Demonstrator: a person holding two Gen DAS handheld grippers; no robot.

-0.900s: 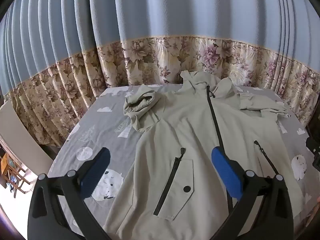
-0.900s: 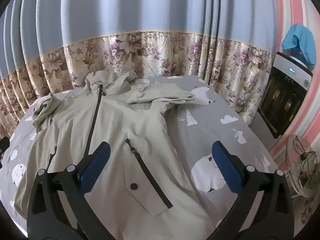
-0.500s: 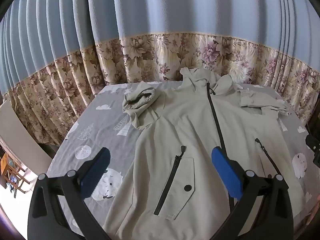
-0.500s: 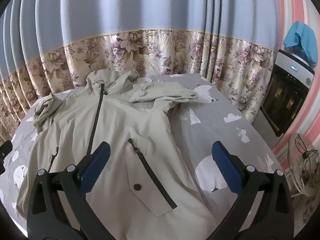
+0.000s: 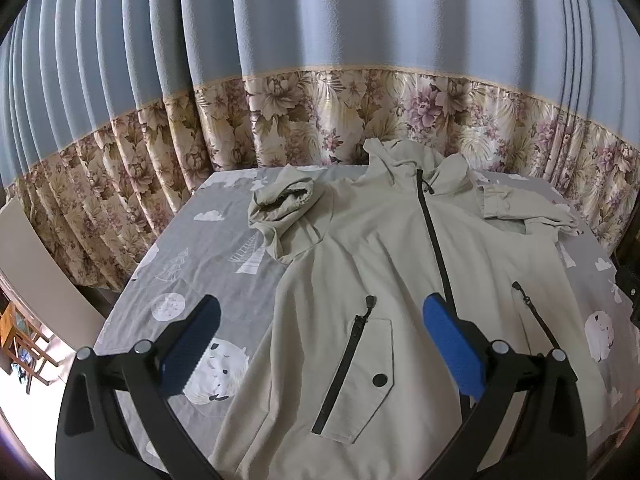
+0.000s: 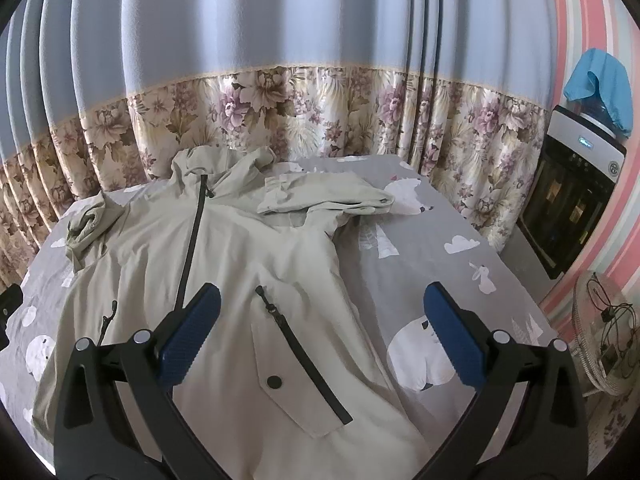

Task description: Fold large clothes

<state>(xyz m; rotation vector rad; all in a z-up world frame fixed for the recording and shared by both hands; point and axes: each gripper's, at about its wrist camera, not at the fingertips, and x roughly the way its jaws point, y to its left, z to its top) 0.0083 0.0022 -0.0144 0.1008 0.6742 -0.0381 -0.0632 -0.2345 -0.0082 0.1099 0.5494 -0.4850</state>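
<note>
A large beige zip jacket (image 5: pixel 380 264) lies face up on the bed, hood toward the curtain, black zipper down the middle. It also shows in the right wrist view (image 6: pixel 224 280). Its left sleeve (image 5: pixel 284 208) is bunched near the shoulder. Its right sleeve (image 6: pixel 324 200) is folded across the top. My left gripper (image 5: pixel 320 340) is open and empty, hovering above the jacket's lower left front and pocket. My right gripper (image 6: pixel 320 336) is open and empty, above the jacket's lower right edge.
The bed has a grey sheet (image 5: pixel 200 256) printed with white animals and clouds. Blue and floral curtains (image 5: pixel 320 128) hang close behind it. A black-and-white appliance (image 6: pixel 568 200) with a blue cloth on top and a floor fan (image 6: pixel 604 340) stand to the right.
Both grippers have drifted slightly, so the jacket sits a little lower in each view. The jaws stayed open and the jacket has not moved.
</note>
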